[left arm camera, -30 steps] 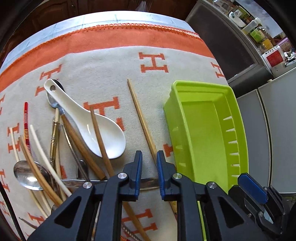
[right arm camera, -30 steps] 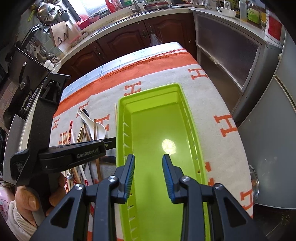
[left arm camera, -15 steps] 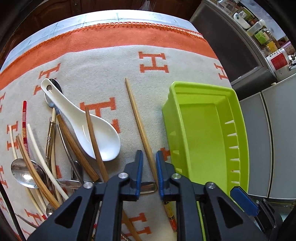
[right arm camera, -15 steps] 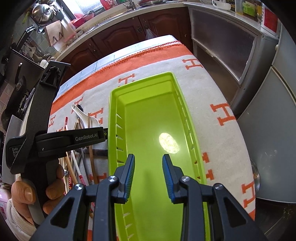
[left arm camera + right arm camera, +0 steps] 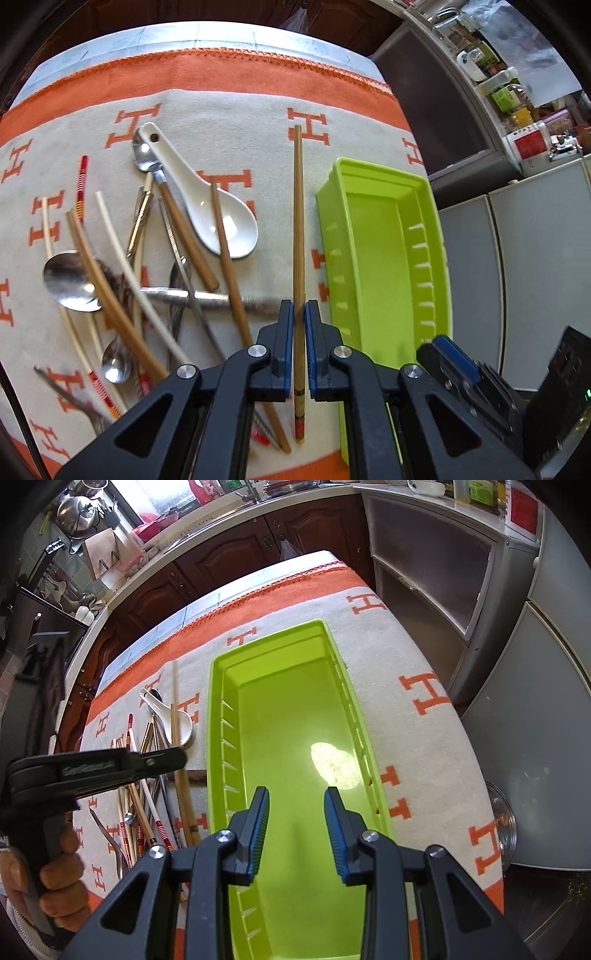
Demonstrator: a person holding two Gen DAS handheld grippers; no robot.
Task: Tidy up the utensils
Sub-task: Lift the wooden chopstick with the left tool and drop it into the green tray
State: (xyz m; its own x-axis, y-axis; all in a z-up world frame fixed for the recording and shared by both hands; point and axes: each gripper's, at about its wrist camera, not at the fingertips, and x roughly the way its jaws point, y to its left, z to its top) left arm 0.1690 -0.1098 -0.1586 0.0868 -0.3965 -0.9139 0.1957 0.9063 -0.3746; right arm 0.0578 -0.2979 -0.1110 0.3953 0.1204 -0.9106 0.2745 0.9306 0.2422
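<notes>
Chopstick (image 5: 298, 229) pinched between left gripper (image 5: 299, 314) pads, running lengthwise between spoon (image 5: 207, 210) pile and green tray (image 5: 384, 258), lifted off cloth (image 5: 229, 107). Right gripper (image 5: 297, 805) jaws spread, nothing between, above tray interior.

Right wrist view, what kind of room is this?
Most likely a home kitchen: a counter with a sink, hanging steel pots and dark wooden cabinets stand behind the cloth-covered table.
</notes>
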